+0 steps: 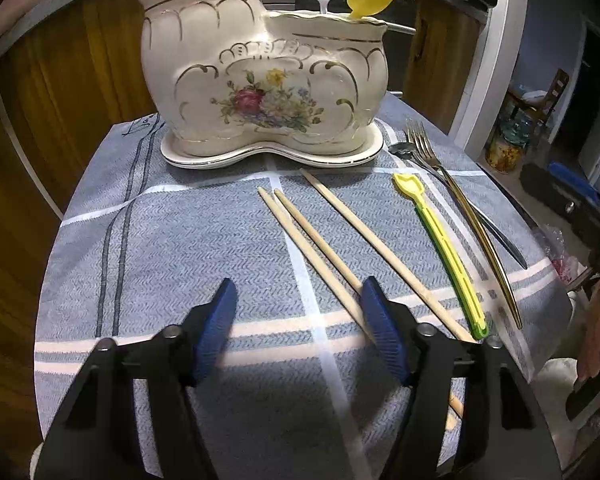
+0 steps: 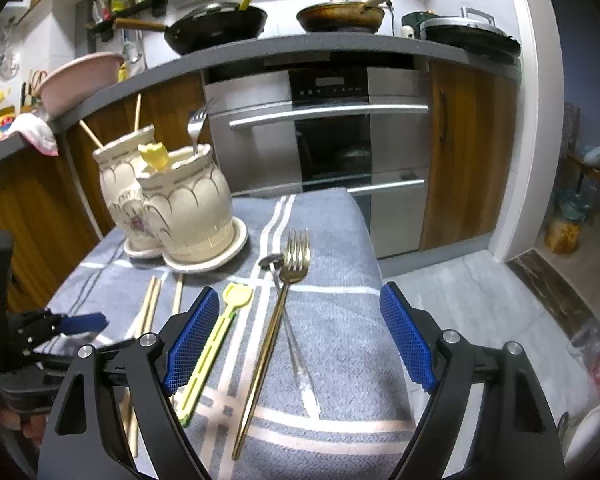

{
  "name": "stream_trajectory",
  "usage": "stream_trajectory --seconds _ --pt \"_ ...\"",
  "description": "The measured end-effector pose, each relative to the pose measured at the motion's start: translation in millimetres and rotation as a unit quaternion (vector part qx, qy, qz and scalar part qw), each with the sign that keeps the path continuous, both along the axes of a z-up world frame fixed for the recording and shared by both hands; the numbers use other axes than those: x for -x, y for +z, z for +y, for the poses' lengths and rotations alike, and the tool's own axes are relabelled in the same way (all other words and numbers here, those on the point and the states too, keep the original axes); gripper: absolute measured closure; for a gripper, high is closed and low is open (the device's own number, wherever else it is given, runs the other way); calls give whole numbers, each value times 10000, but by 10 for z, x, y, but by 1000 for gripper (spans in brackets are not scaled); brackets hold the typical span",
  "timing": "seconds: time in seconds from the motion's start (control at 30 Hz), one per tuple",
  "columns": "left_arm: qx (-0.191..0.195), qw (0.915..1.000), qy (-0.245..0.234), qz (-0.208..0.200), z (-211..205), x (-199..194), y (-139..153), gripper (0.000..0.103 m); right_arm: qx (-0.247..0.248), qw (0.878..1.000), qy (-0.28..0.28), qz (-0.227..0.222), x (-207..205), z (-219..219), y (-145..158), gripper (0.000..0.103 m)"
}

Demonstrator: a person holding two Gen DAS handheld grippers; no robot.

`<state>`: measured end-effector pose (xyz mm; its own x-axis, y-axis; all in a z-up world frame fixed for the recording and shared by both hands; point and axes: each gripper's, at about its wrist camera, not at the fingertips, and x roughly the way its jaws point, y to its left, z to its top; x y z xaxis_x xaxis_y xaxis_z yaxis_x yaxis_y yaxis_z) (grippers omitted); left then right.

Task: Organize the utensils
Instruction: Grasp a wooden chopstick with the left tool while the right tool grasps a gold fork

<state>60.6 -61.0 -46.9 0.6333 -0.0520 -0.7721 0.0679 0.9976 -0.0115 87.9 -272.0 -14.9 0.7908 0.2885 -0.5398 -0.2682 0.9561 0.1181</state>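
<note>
On cloth [image 1: 180, 240]: three chopsticks [image 1: 312, 236], one fork [image 1: 460, 204], perhaps one spoon [image 1: 404, 149]; both tools [image 1: 298, 324] open, empty.

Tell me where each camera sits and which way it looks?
Left wrist: sits on the left gripper, aimed down its open blue fingers at chopsticks and the ceramic utensil holder.
Right wrist: sits on the right gripper, open, facing the gold fork, the oven and the stove pans; the left gripper shows at the left edge.
Both see the holder, chopsticks, yellow-green tool, gold fork, spoon and grey cloth.
</note>
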Motion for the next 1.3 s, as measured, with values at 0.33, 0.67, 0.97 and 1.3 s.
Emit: stream_trajectory --seconds 0.33,0.67,0.97,1.3 --pt "-168 9980 -604 -41 -98 70 21 91 -101 9962 524 693 -94 161 -183 69" --pt "-178 9985 -505 94 269 80 40 94 37 9927 570 1062 -175 301 -285 81" --pt "-61 9983 -567 154 372 -14 24 94 91 9917 366 1231 -369 385 -309 81" --pt "-159 9978 -616 188 361 -161 18 93 527 9886 178 1402 -661 578 -324 83"
